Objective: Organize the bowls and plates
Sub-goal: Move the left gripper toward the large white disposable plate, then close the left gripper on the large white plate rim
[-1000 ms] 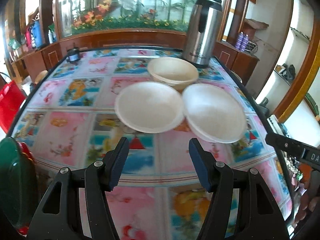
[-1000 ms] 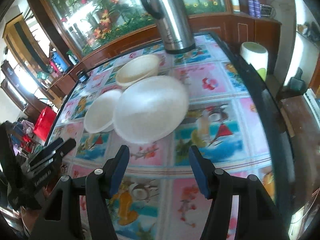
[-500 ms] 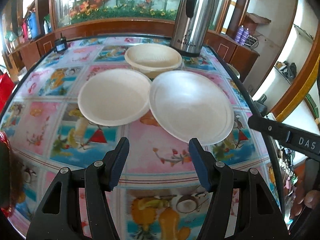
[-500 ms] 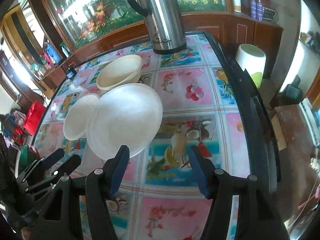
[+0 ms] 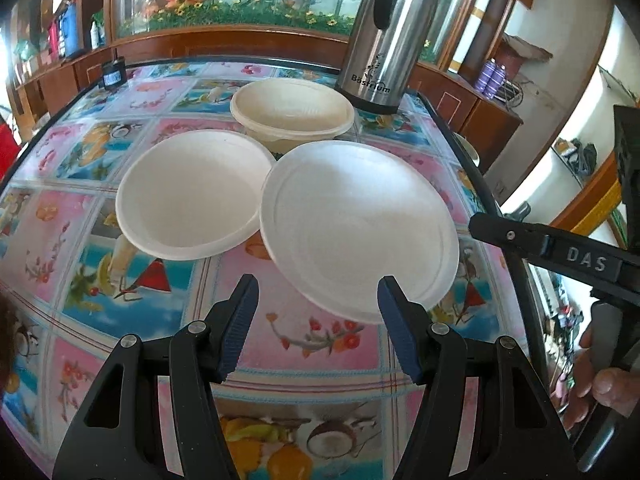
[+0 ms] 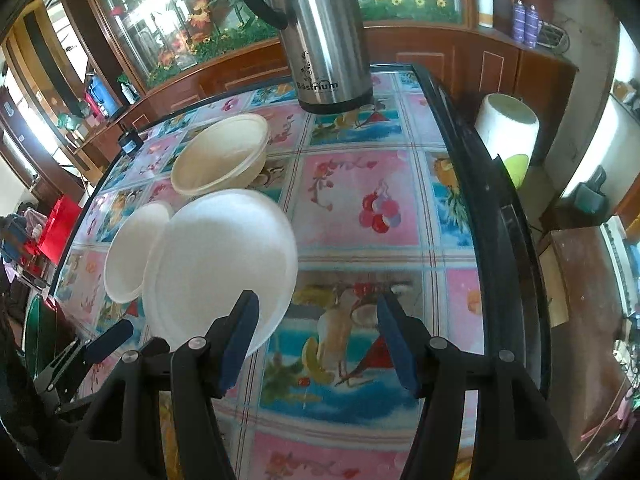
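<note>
A large white plate (image 5: pixel 356 224) lies on the patterned table, its near rim just past my open, empty left gripper (image 5: pixel 318 294). A smaller white bowl (image 5: pixel 192 196) lies to its left, and a cream bowl (image 5: pixel 292 110) sits behind both. In the right wrist view the plate (image 6: pixel 220 264) is at the left, with its edge by the left finger of my open, empty right gripper (image 6: pixel 318 312). The white bowl (image 6: pixel 134 252) and the cream bowl (image 6: pixel 220 160) lie beyond it.
A steel thermos jug (image 5: pixel 388 36) stands at the back of the table; it also shows in the right wrist view (image 6: pixel 320 32). The table's dark right edge (image 6: pixel 496 216) runs close by. A white bin (image 6: pixel 508 136) stands beyond it. A small dark jar (image 5: pixel 112 74) sits far left.
Both grippers have moved closer to the dishes. The left view has swung right, so the large plate now sits nearly between its fingers. Both grippers have stayed open.
</note>
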Demonstrator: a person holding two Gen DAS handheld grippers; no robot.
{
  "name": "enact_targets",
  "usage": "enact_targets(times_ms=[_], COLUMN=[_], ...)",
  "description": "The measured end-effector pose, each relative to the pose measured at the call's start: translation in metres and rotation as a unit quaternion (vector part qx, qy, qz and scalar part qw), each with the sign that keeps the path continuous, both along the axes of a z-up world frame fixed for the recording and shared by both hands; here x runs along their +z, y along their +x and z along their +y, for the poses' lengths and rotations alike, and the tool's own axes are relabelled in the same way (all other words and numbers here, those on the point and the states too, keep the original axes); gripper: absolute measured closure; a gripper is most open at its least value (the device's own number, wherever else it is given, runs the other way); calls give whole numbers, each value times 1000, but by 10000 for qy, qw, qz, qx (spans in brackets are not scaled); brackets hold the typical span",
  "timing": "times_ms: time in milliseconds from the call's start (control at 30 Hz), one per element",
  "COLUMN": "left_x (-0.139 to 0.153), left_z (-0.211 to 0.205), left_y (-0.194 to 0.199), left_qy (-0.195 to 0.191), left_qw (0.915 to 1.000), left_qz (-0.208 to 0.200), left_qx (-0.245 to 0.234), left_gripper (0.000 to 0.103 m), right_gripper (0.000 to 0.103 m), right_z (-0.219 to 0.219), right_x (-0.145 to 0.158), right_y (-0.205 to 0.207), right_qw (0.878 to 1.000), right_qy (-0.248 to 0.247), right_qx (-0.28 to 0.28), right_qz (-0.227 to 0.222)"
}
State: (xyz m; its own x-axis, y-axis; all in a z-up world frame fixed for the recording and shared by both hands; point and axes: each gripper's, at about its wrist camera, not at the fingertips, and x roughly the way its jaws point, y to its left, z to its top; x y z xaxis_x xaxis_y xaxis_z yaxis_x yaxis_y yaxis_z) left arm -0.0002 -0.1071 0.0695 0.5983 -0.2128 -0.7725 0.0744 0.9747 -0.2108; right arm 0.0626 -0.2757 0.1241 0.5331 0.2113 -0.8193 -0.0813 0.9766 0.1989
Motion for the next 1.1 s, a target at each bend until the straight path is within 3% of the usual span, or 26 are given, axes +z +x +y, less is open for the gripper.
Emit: enact_targets(times_ms=[567,633,700,767,800,867,967,1100], left_x=[-11,-14,-16,-18,-19,-20,-22,-18], left_z=[-1,-2,-3,-3,-3,-2,4,5], left_y=[31,33,34,35,35,35,33,20], left_qy=[-252,-242,-250,-289,-283,-228,-271,-183], left_qw=[9989,9987,9988,9989,9989,9990,9985,9984], left_qz=[248,299,332,318,339,376,479,491], left_qx=[312,320,271,179,129,96,9,-226], left_gripper=[41,41,41,42,44,62,78,82], right_gripper=[42,51,71,85,89,91,91,91], right_z=[25,31,34,36,35,32,20,10], right_x=[-14,-18,-21,-25,-27,-26,-21,-20], right_y=[58,62,62,62,60,52,32,7], right_qw=[9985,9978,9972,9965,9963,9965,9975,9981], right_qy=[-16,-41,-10,-35,-49,-18,-29,59], right_qx=[517,613,704,775,786,770,669,580], right_qz=[197,243,255,321,341,325,230,224])
